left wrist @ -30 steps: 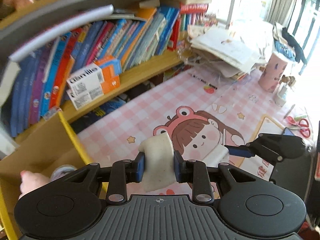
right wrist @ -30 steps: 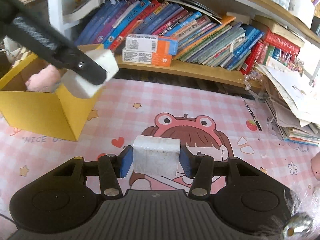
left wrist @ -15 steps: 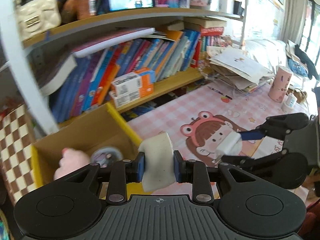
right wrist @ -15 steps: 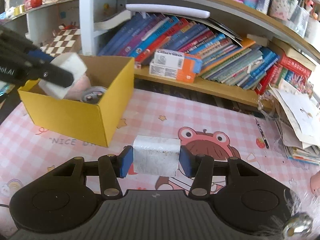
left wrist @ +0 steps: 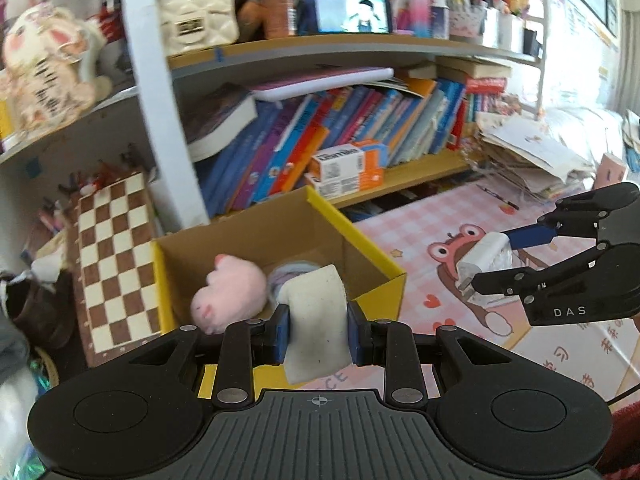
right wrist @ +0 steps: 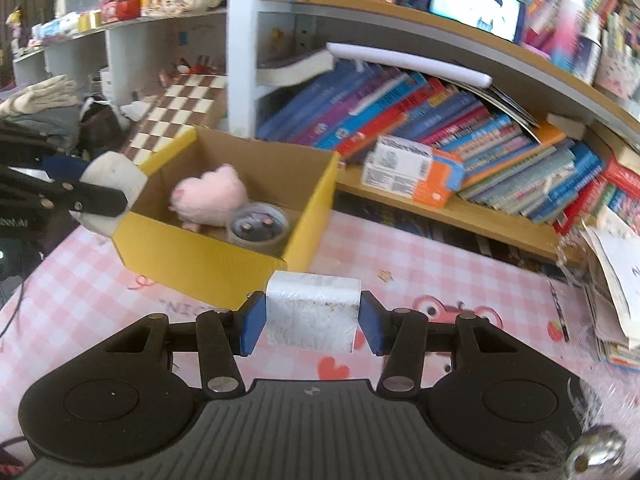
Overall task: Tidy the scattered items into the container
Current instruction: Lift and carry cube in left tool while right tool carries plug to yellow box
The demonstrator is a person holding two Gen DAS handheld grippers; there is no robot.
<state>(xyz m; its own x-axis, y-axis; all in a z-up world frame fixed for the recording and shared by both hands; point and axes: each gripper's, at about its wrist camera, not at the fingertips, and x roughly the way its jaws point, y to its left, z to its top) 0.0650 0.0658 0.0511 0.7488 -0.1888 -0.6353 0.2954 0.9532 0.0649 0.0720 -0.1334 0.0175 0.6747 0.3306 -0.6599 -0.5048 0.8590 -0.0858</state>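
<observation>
My left gripper is shut on a white sponge block, held just in front of the yellow cardboard box. The box holds a pink plush toy and a round tin. My right gripper is shut on a white wrapped block, above the pink mat to the right of the box. The plush and tin show in the right wrist view too. The left gripper appears at that view's left, at the box's near corner. The right gripper shows in the left wrist view.
A bookshelf full of books runs behind the table, with an orange-white carton on it. A chessboard leans left of the box. A paper stack lies at the right. The pink checked mat covers the table.
Both grippers have swung left toward the yellow box, each still holding its block. The left one has come up to the box's front; the box interior is now fully in view.
</observation>
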